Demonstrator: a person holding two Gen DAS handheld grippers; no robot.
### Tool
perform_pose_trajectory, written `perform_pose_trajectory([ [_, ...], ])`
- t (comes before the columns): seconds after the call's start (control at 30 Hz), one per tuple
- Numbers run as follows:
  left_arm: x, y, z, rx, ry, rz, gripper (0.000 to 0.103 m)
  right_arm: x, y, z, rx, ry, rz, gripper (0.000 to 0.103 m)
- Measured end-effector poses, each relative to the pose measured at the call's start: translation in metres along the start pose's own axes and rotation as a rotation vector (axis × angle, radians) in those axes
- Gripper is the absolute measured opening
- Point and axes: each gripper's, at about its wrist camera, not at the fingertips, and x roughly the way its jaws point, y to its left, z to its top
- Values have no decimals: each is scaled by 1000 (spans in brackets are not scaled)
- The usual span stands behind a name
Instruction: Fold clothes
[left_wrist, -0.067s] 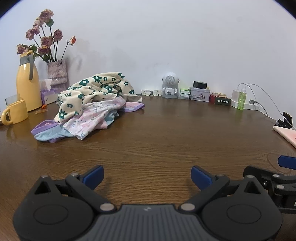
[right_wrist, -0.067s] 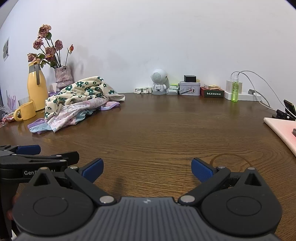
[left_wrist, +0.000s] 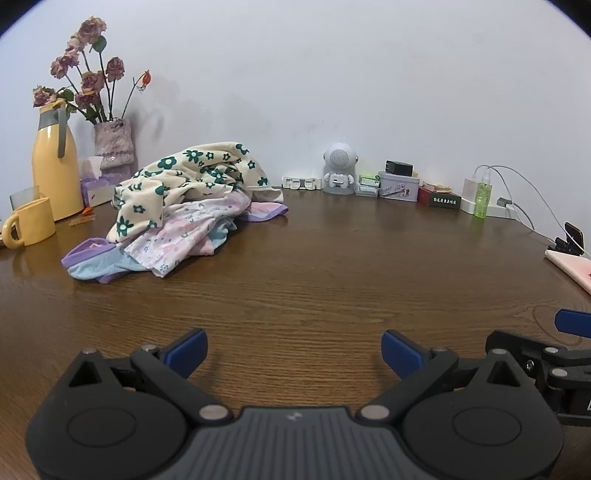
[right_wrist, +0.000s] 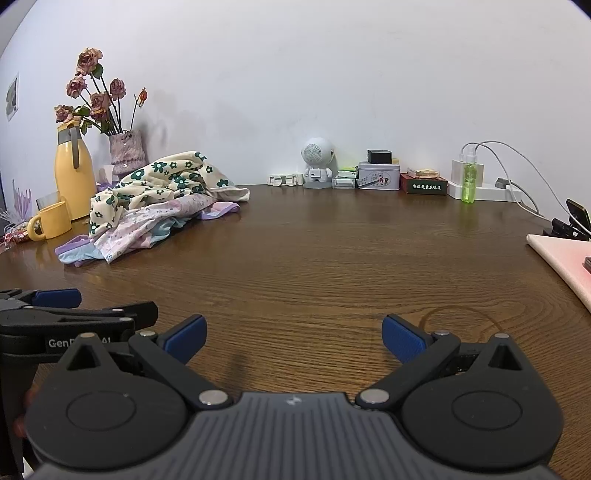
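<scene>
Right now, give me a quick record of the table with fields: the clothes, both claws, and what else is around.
clothes: unfolded pile of clothes, cream flowered garment on top, far left of the wooden table
left claw: open, nothing between the jaws, over bare table
right claw: open, nothing between the jaws
beside pile: yellow jug, yellow mug, vase of roses
along wall: robot-shaped speaker, tin box, green bottle
folding: not started
</scene>
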Motion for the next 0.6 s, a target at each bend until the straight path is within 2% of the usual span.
perform_pose_trajectory([
  [0.6,1,1,0,-8,0,-5,101,-2,-1,2,-3,5,0,103],
])
